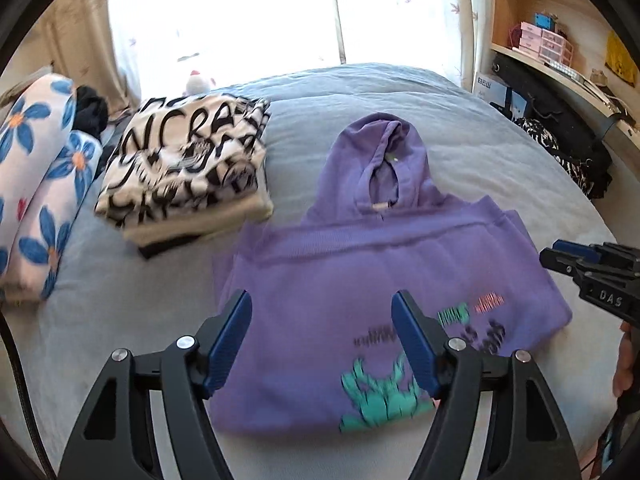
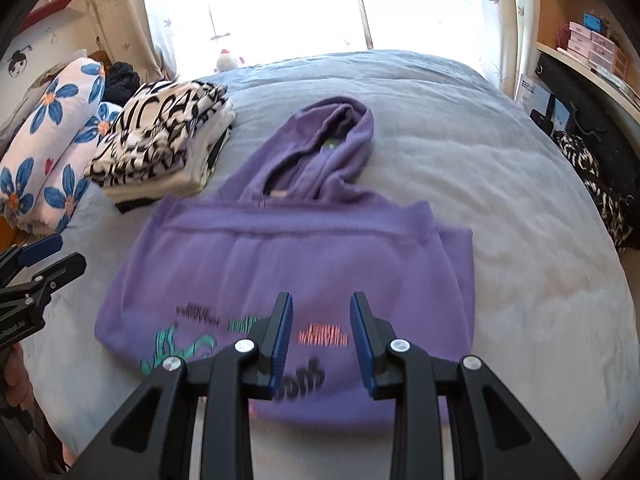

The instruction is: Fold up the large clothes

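at left on the bed sits a stack of folded clothes, evidently finished; just right of it the hoodie lies flat, sleeves tucked in and body doubled up, hood still out. the left gripper hangs above its near half with jaws wide and empty, the right gripper likewise, jaws narrowly apart. judged outstanding: the hood fold and moving it to the stack.
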The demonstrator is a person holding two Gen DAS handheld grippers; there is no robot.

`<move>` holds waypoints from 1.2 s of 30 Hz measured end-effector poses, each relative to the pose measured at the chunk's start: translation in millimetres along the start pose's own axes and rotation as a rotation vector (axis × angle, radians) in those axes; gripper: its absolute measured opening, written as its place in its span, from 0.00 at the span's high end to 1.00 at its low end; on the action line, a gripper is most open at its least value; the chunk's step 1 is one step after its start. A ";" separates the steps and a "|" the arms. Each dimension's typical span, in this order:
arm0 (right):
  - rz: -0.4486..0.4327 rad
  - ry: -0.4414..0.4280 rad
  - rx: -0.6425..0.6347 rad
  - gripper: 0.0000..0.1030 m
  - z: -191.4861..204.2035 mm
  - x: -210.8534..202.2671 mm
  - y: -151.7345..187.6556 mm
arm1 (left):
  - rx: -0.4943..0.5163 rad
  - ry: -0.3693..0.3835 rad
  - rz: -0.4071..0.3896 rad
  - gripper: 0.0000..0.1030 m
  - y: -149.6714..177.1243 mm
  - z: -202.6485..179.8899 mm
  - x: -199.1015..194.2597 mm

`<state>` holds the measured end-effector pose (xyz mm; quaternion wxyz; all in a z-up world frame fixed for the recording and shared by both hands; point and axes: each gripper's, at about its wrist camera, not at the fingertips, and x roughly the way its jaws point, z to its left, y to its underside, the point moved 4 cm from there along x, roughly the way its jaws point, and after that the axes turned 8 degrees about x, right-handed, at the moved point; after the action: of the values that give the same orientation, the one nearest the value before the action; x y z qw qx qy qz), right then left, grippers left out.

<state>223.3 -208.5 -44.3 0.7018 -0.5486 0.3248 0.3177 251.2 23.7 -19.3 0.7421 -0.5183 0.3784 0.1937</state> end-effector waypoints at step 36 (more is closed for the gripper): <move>0.123 -0.030 0.268 0.44 -59.2 284.3 -215.0 | 0.005 0.012 0.266 0.27 -176.1 16.5 385.7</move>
<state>556.3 -283.0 -162.9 0.7529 -0.4240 0.3868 0.3222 623.2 -69.9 -200.9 0.7089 -0.4629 0.4487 0.2862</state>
